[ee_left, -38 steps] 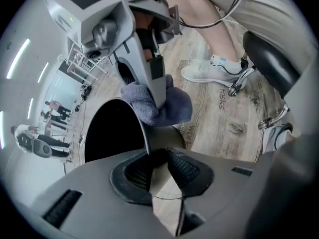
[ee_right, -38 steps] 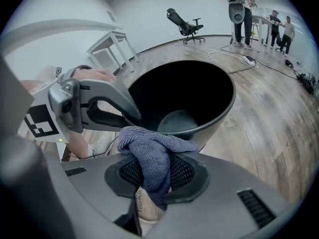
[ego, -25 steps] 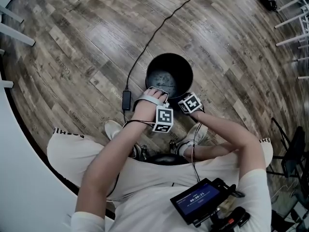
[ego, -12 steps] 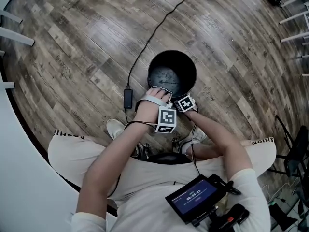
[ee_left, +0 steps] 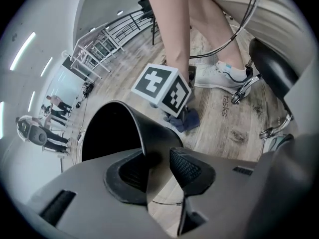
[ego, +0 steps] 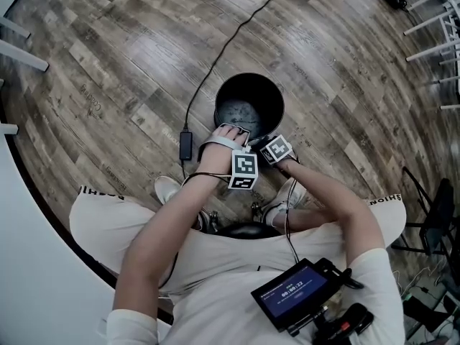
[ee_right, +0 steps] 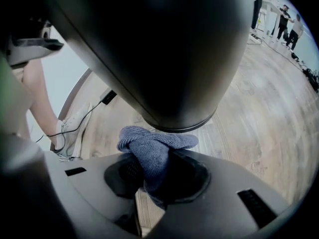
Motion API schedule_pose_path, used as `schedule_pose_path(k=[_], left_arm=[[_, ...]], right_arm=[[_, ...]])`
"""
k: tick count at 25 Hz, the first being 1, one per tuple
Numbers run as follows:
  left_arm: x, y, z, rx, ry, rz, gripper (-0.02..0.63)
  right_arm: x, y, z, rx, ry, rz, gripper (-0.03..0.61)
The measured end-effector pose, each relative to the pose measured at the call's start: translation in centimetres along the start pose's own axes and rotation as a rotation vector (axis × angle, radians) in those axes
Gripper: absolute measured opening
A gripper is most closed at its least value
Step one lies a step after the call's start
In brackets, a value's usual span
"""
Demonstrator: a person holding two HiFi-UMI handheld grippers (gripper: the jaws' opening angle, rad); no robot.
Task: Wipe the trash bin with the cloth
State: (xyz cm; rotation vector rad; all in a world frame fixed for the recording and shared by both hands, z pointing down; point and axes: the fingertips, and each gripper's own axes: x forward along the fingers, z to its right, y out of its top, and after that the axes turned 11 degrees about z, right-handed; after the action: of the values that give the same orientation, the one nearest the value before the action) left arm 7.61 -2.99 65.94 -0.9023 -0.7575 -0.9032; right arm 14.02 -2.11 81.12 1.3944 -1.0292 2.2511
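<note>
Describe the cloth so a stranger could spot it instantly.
A black trash bin stands on the wood floor. Down by its base, the right gripper pinches the cloth: a bunched blue-grey towelling wad, the only soft thing there.

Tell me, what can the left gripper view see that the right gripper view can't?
Only the left gripper view shows the trash bin's dark inside, its rim between the left gripper's jaws, which have just been opening, and the stool's chrome legs. Only the right gripper view shows the bin's bottom edge and the black power adapter. Both show the bin, the blue-grey cloth clamped in the right gripper, a white sneaker and the wooden floor.
</note>
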Motion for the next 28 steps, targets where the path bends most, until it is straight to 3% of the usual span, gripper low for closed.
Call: schedule_pose_path(k=[5,10,16,22,28], left_arm=[[-0.6,-0.7,-0.4,-0.055,0.01,-0.017,0.154],[-1.0,-2.4,-0.7,-0.089,0.018,-0.052,0.169],[-0.8,-3.0,-0.8,-0.03,0.048,-0.072,0.166],[-0.9,-2.4,-0.7,0.014,0.051,-0.072,0.137],[-0.8,-1.0,-0.2,0.056,0.025,-0.042,0.11]], right_arm=[[-5.5,1.1,-2.5,-0.038,0.073,0.015,0.1],[-10.7,4.5,-4.4,-0.02,0.092,0.128,0.1],[-15.2,8.6,-6.5,-0.053,0.08,0.212,0.1],[-14.7,10.0,-6.1,-0.041,0.062,0.228,0.1],[-11.7,8.4,-4.3,-0.014,0.046,0.174,0.1]])
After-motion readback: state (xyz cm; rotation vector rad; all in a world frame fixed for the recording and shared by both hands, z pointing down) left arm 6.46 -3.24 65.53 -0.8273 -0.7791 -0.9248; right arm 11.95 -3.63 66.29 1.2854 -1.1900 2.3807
